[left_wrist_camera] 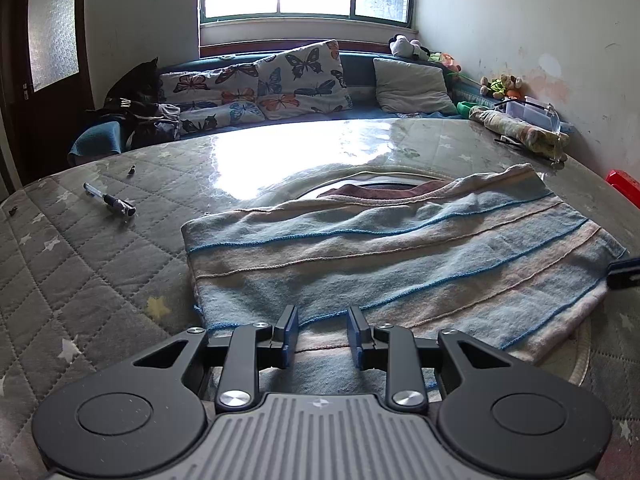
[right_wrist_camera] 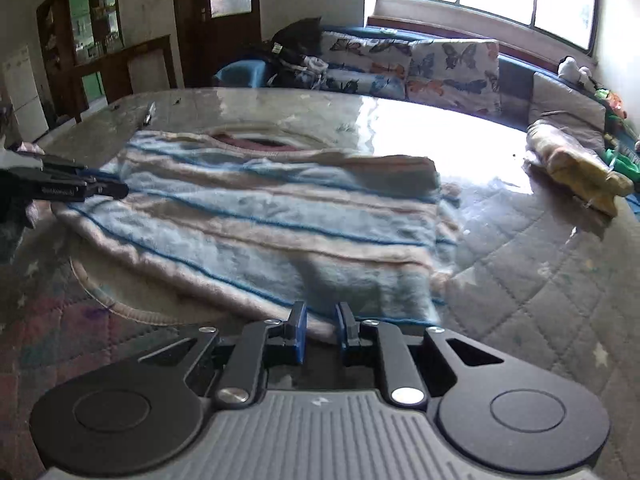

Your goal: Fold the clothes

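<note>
The striped sweater [left_wrist_camera: 400,248] looks soft, light and floppy; its hem just ahead of both tongs suits pinching. The left gripper [left_wrist_camera: 323,330] stands narrowly apart and empty, the right gripper [right_wrist_camera: 321,328] narrower, also empty.

A striped sweater [left_wrist_camera: 392,248] lies flat directly ahead of both sets of jaws, filling the middle of the quilted table [left_wrist_camera: 80,264] under its glossy clear cover. To the left of the left gripper [left_wrist_camera: 323,334] the surface runs open, broken only by a pen [left_wrist_camera: 110,200] and a small dark bit [left_wrist_camera: 131,169] well ahead. To the right of the right gripper [right_wrist_camera: 321,330] bare quilting extends to a rolled yellowish bundle [right_wrist_camera: 576,164] far ahead and right. Beyond the sweater a glare patch hides the tabletop, which appears unobstructed. Butterfly cushions [left_wrist_camera: 280,80] wall off the far edge. A red object [left_wrist_camera: 624,184] sits at the right margin.
</note>
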